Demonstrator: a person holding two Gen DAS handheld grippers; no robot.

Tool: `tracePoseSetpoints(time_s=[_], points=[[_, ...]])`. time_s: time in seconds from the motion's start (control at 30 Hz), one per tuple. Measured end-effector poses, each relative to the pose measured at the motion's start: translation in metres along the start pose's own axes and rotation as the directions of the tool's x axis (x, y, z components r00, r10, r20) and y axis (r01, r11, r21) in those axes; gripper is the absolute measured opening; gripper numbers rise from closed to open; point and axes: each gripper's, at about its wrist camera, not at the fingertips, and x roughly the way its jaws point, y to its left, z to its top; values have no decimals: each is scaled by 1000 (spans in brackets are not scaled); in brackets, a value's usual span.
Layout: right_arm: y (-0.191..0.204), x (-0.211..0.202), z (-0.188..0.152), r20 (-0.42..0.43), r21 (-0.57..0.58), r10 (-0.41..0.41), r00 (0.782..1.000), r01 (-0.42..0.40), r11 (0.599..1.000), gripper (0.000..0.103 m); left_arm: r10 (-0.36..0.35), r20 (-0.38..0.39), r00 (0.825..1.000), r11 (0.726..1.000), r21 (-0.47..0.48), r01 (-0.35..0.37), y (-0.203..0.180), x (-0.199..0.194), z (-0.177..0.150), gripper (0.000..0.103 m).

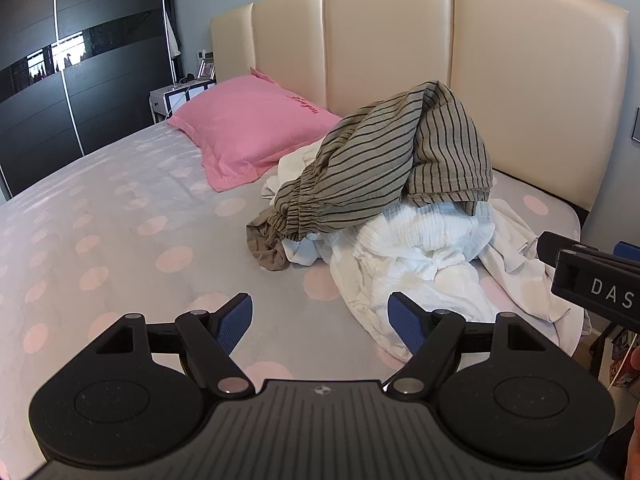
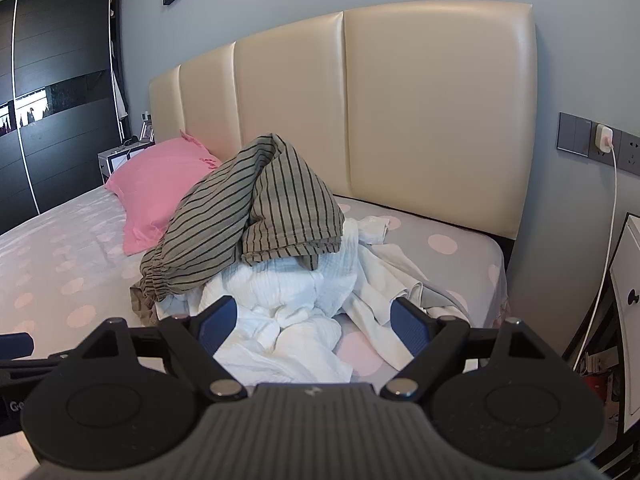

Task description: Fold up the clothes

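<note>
Listing what my two wrist cameras give me: one bed with a grey sheet dotted in pale pink, backed by a cream padded headboard. One pink pillow lies at the head of the bed on the left. Just beside it, nearer the right edge, sits the heap of clothes: a striped olive garment with a gathered waistband draped on top, peaked up against the headboard, and crumpled white garments beneath and spilling toward me. My left gripper hovers over bare sheet just short of the white cloth, its blue pads spread wide with nothing between them. My right gripper hangs above the near edge of the white heap, likewise spread wide, pinching nothing; whether its pads brush the fabric I cannot tell. Background items: a dark sliding wardrobe at the left, a small bedside table behind the pillow, and, in the right view, a wall socket with a white charger and a trailing cable.
</note>
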Motion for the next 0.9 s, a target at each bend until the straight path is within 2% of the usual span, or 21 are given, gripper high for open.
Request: tracePoseSetpoints(time_s=[0.9], points=[[5,9,6,-13,11,15,1000,-14,1000,86,10,-45,999,1000,-23,-11,11,16,-5,74]])
